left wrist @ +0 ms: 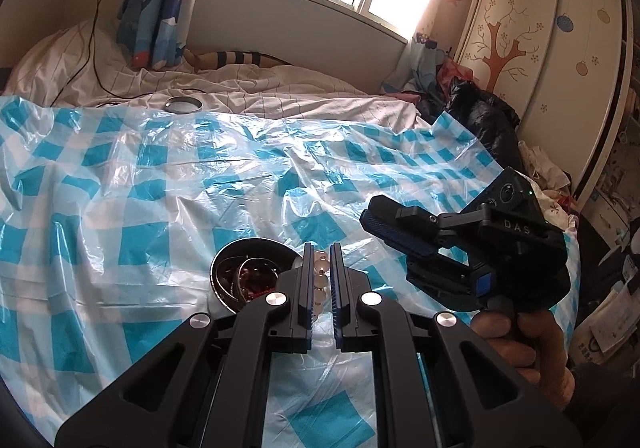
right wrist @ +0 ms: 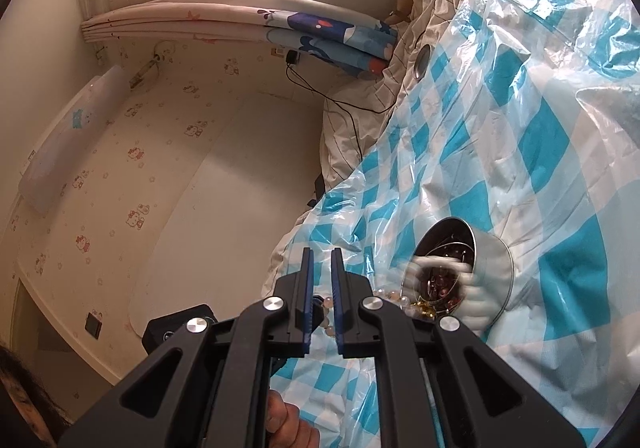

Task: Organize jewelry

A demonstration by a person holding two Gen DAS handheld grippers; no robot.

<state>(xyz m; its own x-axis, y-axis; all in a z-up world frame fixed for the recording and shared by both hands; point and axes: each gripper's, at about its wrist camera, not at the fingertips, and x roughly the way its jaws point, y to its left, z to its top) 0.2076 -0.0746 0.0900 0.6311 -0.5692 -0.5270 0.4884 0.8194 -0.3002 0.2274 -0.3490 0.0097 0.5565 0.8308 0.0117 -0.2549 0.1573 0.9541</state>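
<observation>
While one round silver metal tin (left wrist: 250,272) of tangled jewelry sits on the blue-checked plastic sheet (left wrist: 120,176) covering the bed, the left hand-held gripper (left wrist: 320,260) angles downward, clamping one pale translucent bead bracelet (left wrist: 321,280); the right hand-held gripper (left wrist: 390,226) sits level, nearly closed, empty.

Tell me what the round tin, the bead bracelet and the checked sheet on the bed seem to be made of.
Round tin: probably thin metal with a shiny silver finish; its wall reflects light.
Bead bracelet: pale, milky, half-clear round beads, perhaps stone, glass or plastic; I cannot tell which.
Checked sheet: thin glossy plastic film in blue and white; it crinkles and shines, and the bedding shows through.
</observation>
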